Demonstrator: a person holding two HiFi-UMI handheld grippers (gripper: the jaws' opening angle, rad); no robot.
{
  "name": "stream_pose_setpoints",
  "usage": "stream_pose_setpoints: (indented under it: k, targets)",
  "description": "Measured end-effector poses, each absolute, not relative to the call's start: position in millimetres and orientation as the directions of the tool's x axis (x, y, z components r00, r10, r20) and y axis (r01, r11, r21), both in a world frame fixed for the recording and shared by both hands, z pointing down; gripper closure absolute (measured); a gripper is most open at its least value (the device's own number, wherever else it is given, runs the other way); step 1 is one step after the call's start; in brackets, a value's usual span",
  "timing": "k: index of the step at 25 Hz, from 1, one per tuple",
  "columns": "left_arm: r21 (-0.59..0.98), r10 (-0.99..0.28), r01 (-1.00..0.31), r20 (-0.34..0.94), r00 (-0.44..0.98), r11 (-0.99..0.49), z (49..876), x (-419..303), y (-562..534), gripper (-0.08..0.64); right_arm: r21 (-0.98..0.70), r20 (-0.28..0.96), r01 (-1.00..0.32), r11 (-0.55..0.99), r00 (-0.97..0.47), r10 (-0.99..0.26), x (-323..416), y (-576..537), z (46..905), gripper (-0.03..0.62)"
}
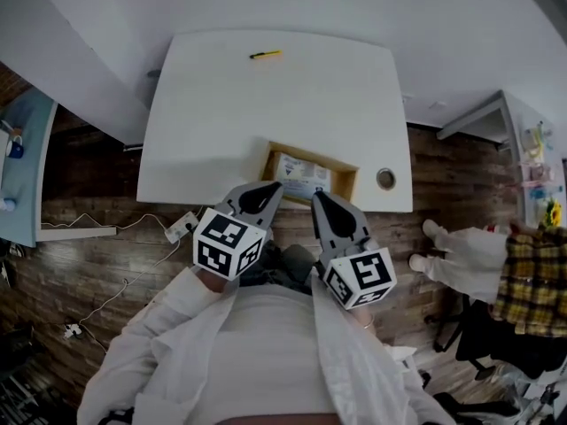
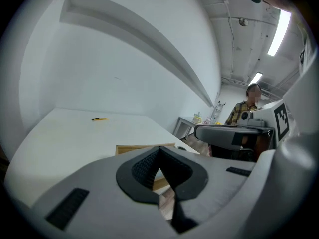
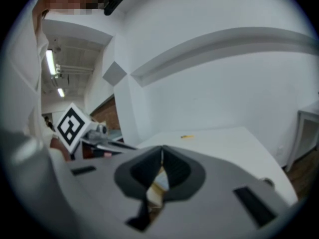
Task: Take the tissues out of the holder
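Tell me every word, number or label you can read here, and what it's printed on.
No text here can be read.
Tissue pack in the wooden holder: printed label, too small and blurred to read.
Left marker cube and right marker cube: black-and-white square patterns only, no letters or numbers.
Small yellow tool on the table: no print can be made out.

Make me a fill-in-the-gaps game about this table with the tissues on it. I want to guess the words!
1. The tissues lie in a wooden ____ at the near edge of the table.
2. The pen-shaped thing near the far edge is ____ in colour.
3. The left gripper and the right gripper both have their jaws ____ (open or shut).
Missing words: holder; yellow; shut.
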State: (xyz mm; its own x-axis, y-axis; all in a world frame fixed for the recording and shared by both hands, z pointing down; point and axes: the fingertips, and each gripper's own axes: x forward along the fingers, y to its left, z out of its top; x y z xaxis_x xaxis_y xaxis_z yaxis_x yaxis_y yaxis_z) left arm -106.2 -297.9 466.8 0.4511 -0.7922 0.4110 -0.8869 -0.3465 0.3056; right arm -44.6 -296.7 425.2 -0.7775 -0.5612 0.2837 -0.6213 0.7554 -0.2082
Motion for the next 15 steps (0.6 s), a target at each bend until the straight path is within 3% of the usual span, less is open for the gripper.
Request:
stream_pose_setpoints:
  k: [15]
  targets:
    - [0.271, -0.745, -0.891, 0.488, 0.454, -0.365, 485.3, -99.9, -307.5, 0.543, -0.268, 0.34, -0.621, 0.737, -0.776, -0.53, -26.4, -307.8, 449.9, 0.581]
